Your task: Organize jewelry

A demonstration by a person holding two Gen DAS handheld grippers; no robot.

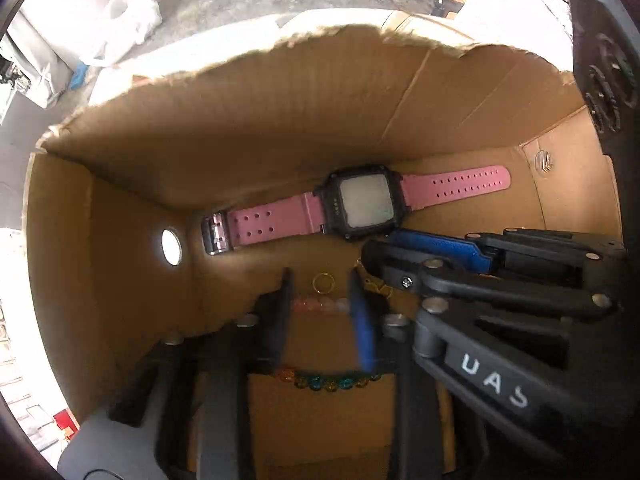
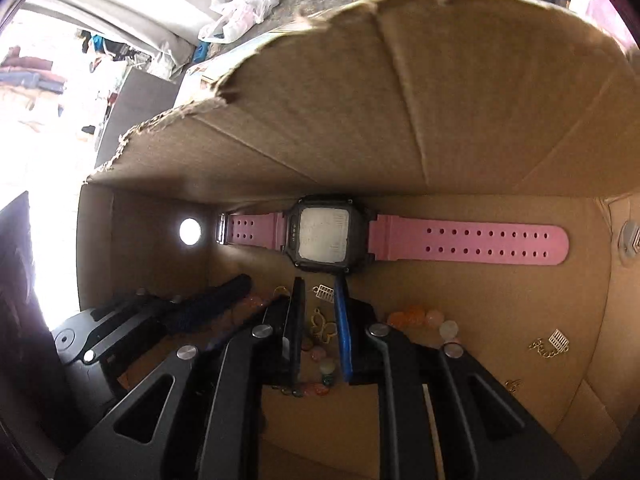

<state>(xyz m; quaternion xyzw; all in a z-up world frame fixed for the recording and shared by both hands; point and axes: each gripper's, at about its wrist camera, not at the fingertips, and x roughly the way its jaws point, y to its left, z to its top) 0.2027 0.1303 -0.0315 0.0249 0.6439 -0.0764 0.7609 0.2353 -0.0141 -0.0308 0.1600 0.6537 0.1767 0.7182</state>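
With both grippers crowded in the cardboard box (image 1: 120, 240), left gripper (image 1: 322, 312) open and empty over pink beads (image 1: 320, 305), right gripper (image 2: 320, 320) open astride a gold charm (image 2: 322, 326): collision or snagged bracelet likely.

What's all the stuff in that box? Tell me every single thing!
box: one, brown cardboard, torn top edge, holds all the jewelry
hole: one, round, bright, in the box's left wall
watch: one, pink strap and black case, flat along the back wall
ring: one, gold, on the floor in front of the watch
pale beads: a short row, pinkish, just behind the left fingers
coloured beads: one string, orange to blue-green, nearest the left camera
butterfly charm: one, yellow outline, between the right fingers
grid charms: two, silvery, one on a chain at right
left gripper: open
right gripper: open, around the butterfly charm
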